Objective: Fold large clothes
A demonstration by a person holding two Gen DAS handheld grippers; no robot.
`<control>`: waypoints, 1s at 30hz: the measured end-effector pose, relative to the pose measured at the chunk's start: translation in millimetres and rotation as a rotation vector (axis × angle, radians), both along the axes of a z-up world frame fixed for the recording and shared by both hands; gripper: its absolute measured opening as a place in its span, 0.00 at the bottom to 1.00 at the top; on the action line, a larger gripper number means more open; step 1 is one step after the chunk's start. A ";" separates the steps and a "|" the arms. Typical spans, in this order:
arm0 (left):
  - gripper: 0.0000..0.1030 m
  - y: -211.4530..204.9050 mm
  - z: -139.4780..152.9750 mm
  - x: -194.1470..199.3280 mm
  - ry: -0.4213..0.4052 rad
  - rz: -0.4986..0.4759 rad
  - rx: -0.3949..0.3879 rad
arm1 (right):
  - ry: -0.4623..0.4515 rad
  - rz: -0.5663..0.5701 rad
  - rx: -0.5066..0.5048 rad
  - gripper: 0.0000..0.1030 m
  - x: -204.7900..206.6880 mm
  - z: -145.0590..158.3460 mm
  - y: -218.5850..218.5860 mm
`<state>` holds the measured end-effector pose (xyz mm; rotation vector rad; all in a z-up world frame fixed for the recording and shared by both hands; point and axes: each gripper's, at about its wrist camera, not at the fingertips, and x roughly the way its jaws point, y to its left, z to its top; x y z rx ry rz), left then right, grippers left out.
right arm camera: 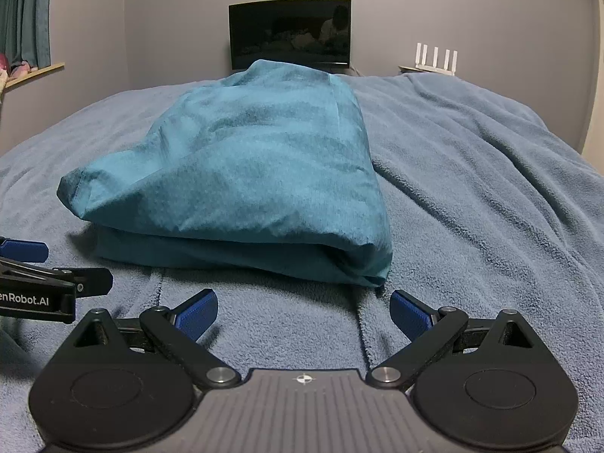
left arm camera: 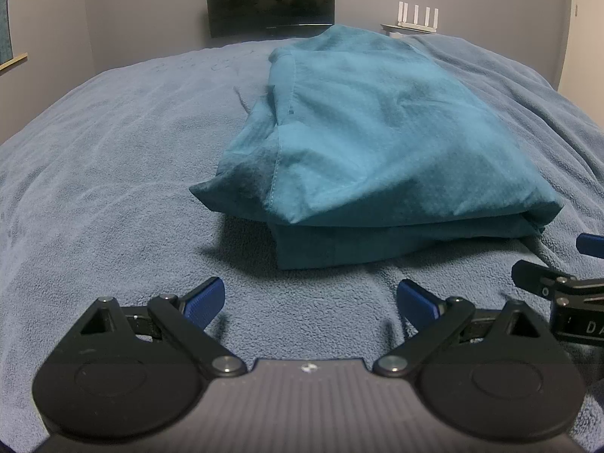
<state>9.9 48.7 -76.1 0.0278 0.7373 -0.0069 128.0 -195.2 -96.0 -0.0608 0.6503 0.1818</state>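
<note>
A teal garment [left arm camera: 373,143] lies folded in a thick stack on the blue-grey blanket [left arm camera: 113,173]. It also shows in the right wrist view [right arm camera: 249,173]. My left gripper [left arm camera: 309,302] is open and empty, just short of the stack's near edge. My right gripper [right arm camera: 304,311] is open and empty, also just short of the near edge, toward the stack's right corner. The two grippers sit side by side; the right one shows at the left view's right edge [left arm camera: 566,287], the left one at the right view's left edge [right arm camera: 41,283].
The blanket [right arm camera: 490,188] covers the whole bed and is rumpled on the right. A dark monitor [right arm camera: 290,34] and a white router [right arm camera: 436,58] stand beyond the far edge. A curtain and sill [right arm camera: 26,37] are at the left wall.
</note>
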 end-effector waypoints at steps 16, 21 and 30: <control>0.96 0.4 -0.5 0.1 0.004 0.001 -0.002 | 0.004 0.000 0.000 0.96 -0.6 -1.5 -0.2; 0.96 0.5 -0.6 0.2 0.004 0.001 -0.002 | 0.004 0.000 0.000 0.96 -0.9 -1.8 -0.2; 0.96 0.7 -0.4 -0.1 0.004 0.001 -0.002 | 0.007 0.000 0.000 0.96 -1.1 -3.5 -0.5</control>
